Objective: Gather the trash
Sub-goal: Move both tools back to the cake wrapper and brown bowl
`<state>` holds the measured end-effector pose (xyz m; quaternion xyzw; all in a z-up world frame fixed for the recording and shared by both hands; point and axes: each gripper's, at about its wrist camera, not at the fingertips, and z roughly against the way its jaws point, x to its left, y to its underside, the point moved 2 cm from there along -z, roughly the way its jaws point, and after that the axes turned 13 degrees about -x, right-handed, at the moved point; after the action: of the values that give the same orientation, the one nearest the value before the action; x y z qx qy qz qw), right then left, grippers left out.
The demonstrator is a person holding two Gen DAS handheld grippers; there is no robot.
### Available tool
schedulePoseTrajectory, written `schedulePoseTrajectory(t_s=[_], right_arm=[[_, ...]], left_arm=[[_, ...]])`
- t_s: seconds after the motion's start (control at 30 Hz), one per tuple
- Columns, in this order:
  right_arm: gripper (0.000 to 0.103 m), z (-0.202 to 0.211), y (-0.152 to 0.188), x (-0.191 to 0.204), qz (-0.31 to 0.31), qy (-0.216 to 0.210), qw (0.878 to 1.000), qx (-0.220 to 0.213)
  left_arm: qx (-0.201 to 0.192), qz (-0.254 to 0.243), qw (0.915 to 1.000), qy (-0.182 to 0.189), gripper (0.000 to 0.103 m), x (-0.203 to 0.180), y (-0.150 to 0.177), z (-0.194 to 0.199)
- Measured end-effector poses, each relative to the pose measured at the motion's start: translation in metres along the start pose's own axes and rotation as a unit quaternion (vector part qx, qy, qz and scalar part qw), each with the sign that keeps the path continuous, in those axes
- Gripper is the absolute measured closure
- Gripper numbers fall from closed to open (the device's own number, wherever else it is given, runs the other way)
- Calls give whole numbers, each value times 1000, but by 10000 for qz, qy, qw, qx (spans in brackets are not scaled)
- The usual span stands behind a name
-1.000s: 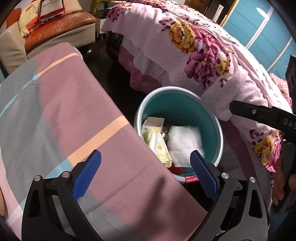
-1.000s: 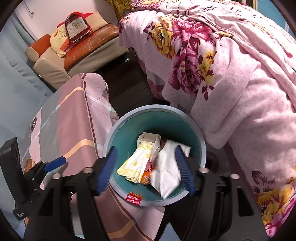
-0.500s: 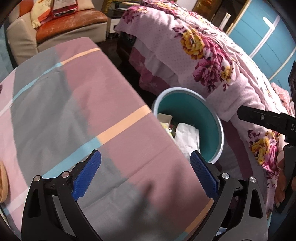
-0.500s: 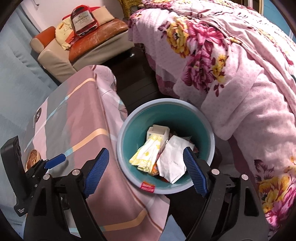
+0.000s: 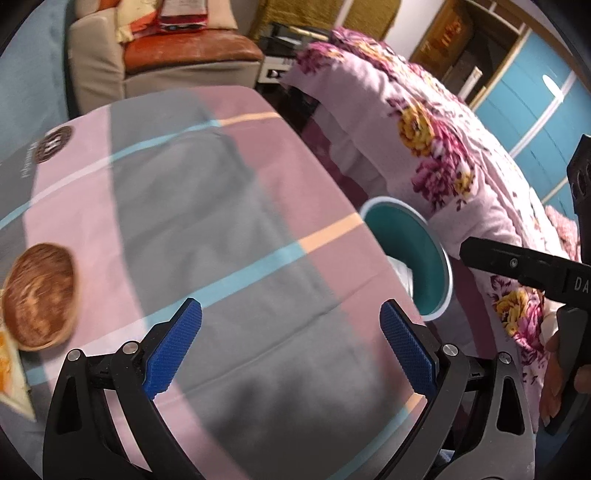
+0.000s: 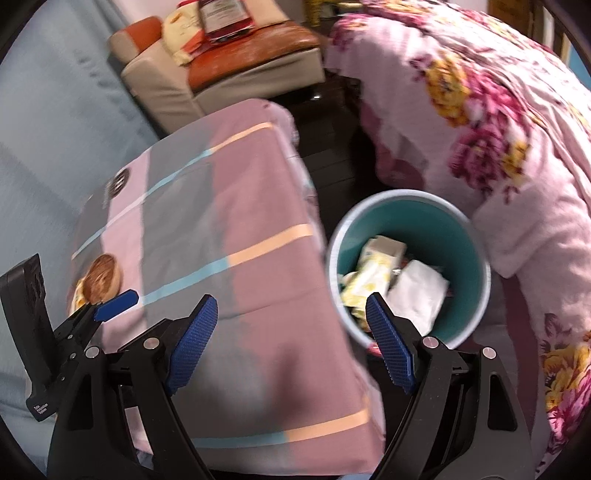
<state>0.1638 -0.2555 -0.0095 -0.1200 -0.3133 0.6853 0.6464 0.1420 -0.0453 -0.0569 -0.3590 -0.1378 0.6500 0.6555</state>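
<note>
Bed: one, floral pink cover (image 6: 517,155), beyond both tongs.
Table: one, striped cloth (image 5: 229,258), beneath both tongs.
Bin: one teal bin (image 6: 476,236) ahead of right gripper (image 6: 291,339), trash (image 6: 417,291) inside.
Tongs: two; left gripper (image 5: 291,347) and right gripper gaping, empty.
Round brown disc (image 5: 40,295): one, left of tongs.

The white letters "DA" could be read on the black arm of the right gripper (image 5: 524,266), cut off by the picture's edge. A round dark logo on the tablecloth (image 5: 53,144), and the label of a red packet on the sofa (image 6: 225,18), were too blurred to read.
</note>
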Motion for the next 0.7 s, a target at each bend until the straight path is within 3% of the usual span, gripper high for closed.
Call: schedulePoseTrajectory(t_s=[0.43,0.7], right_arm=[[24,-29,11,124,648,-548,9952,481],[24,-55,18,179,926,-722,9900,784]], left_arm=[[-413,660,9953,-567,4,105,12,64],[-523,1041,9884,-978,4,173,25,92]])
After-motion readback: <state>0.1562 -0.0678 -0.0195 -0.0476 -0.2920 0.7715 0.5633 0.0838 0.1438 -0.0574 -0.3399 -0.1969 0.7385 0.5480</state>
